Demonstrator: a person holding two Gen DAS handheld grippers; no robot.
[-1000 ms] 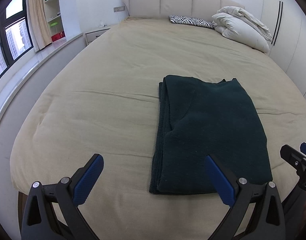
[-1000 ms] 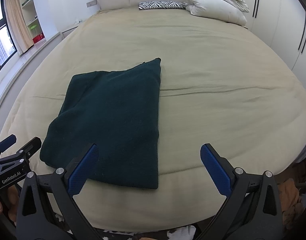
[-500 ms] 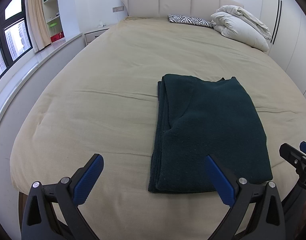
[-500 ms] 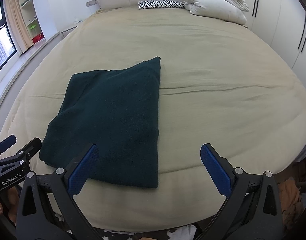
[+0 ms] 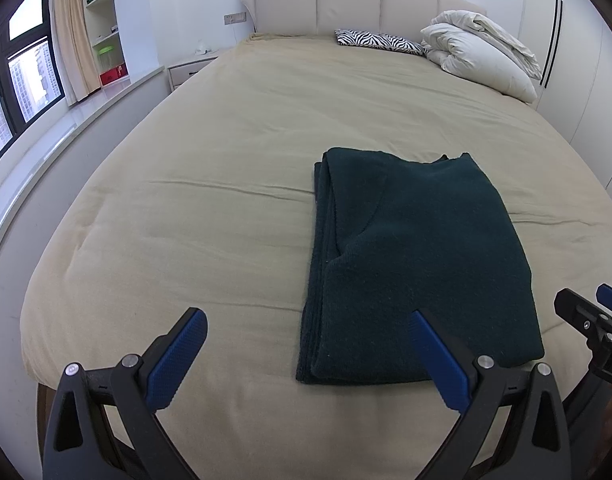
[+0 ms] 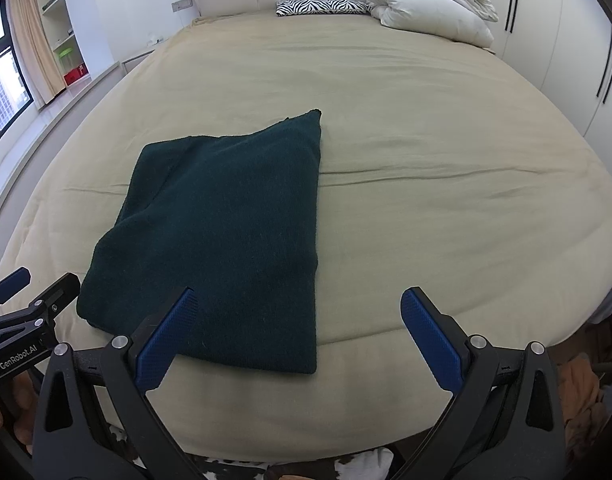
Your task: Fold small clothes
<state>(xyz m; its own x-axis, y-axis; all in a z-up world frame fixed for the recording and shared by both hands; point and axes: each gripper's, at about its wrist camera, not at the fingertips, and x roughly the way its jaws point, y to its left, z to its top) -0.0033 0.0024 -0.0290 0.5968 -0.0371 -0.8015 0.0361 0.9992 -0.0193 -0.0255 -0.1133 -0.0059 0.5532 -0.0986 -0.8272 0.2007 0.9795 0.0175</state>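
A dark green knitted garment [image 5: 414, 256] lies folded into a flat rectangle on the beige bed [image 5: 226, 160], near its front edge. It also shows in the right wrist view [image 6: 222, 232]. My left gripper [image 5: 306, 344] is open and empty, held above the bed's front edge, just short of the garment's near left corner. My right gripper [image 6: 298, 320] is open and empty, just short of the garment's near right corner. Each gripper shows at the edge of the other's view.
A zebra-print pillow [image 5: 376, 39] and a bundled white duvet [image 5: 482, 52] lie at the headboard end. A nightstand [image 5: 190, 68] and a window sill run along the left. White wardrobes [image 6: 566, 60] stand on the right. Clothes [image 6: 582, 396] lie on the floor at the right.
Both grippers have drifted back slightly from the garment. The garment has not moved.
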